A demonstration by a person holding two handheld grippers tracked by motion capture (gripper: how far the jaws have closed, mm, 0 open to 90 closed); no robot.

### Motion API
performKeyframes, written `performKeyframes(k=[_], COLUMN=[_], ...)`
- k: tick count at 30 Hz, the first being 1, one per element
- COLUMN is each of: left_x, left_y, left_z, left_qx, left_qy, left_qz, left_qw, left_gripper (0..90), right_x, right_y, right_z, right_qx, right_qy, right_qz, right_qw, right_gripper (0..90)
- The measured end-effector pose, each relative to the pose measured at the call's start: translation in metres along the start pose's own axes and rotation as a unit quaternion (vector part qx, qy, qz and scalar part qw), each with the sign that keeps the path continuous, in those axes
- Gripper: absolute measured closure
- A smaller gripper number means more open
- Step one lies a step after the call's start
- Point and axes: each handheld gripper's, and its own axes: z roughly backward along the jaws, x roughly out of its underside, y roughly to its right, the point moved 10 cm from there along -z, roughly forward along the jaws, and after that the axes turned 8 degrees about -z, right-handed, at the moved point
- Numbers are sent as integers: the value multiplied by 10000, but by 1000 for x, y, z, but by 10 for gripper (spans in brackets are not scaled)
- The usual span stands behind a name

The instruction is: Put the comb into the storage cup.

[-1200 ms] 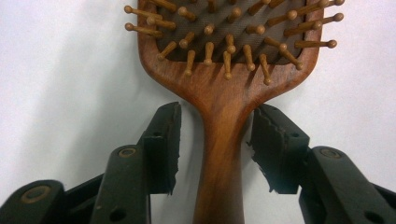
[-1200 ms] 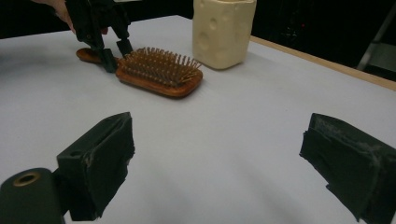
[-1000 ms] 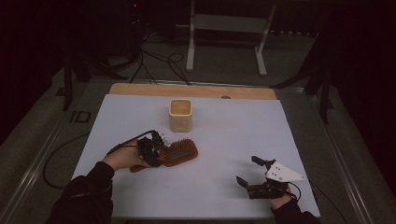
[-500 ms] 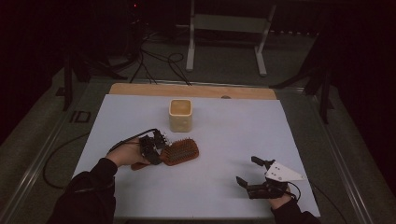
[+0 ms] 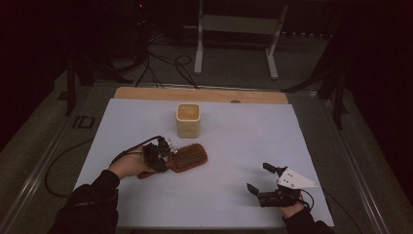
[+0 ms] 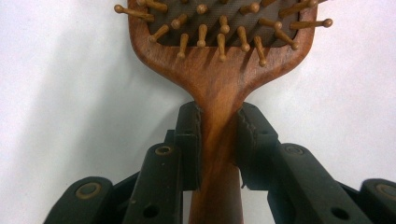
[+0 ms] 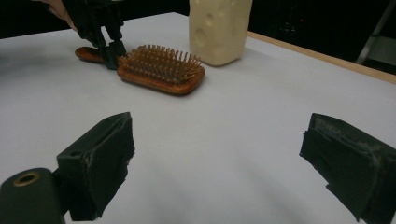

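A brown wooden hairbrush (image 5: pixel 187 157) lies bristles up on the white table (image 5: pixel 243 141), left of the middle. My left gripper (image 5: pixel 163 155) is shut on its handle. In the left gripper view both pads press the handle's neck just below the hairbrush (image 6: pixel 219 70) head; the left gripper's (image 6: pixel 219 121) jaws have just been closing on it. My right gripper (image 5: pixel 258 177) rests low at the front right, open, with nothing between its jaws. The right gripper view looks between the right gripper's (image 7: pixel 224 154) wide jaws at the hairbrush (image 7: pixel 161 70) and the left gripper (image 7: pixel 105 42).
A cream holder (image 5: pixel 188 120) with dimpled sides stands upright just behind the brush, and the holder (image 7: pixel 219 28) also shows in the right gripper view. A wooden strip (image 5: pixel 199 95) runs along the table's far edge. A black cable (image 5: pixel 73 156) trails off the left side.
The left gripper's jaws have drawn in tighter around the brush handle. Both hands and the brush have stayed where they were.
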Motion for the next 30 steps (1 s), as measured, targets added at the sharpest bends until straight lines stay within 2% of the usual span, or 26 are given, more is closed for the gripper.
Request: performKeyframes(k=[10, 13, 17, 18, 22, 30], left_x=[2, 3, 3, 4, 3, -4], left_y=[2, 5, 7, 8, 10, 11], left_z=[2, 2, 3, 3, 3, 9], left_qx=[-211, -178, -302, -271, -353, -429], left_qy=[219, 329, 414, 417, 464, 634], left_qz=[-5, 53, 16, 13, -57, -46], left_qw=[9995, 9993, 9987, 9988, 9983, 9971], left_gripper=[735, 735, 735, 735, 735, 734], right_x=[0, 0, 0, 0, 0, -1], right_y=[1, 1, 1, 1, 1, 2], right_z=[1, 1, 1, 1, 0, 1], right_qx=[10, 14, 17, 25, 30, 43], right_qy=[11, 11, 16, 11, 21, 24], right_qz=[-5, -9, -16, -10, -24, -17], right_qw=[10000, 10000, 10000, 10000, 10000, 10000], right_gripper=[85, 85, 85, 85, 85, 85])
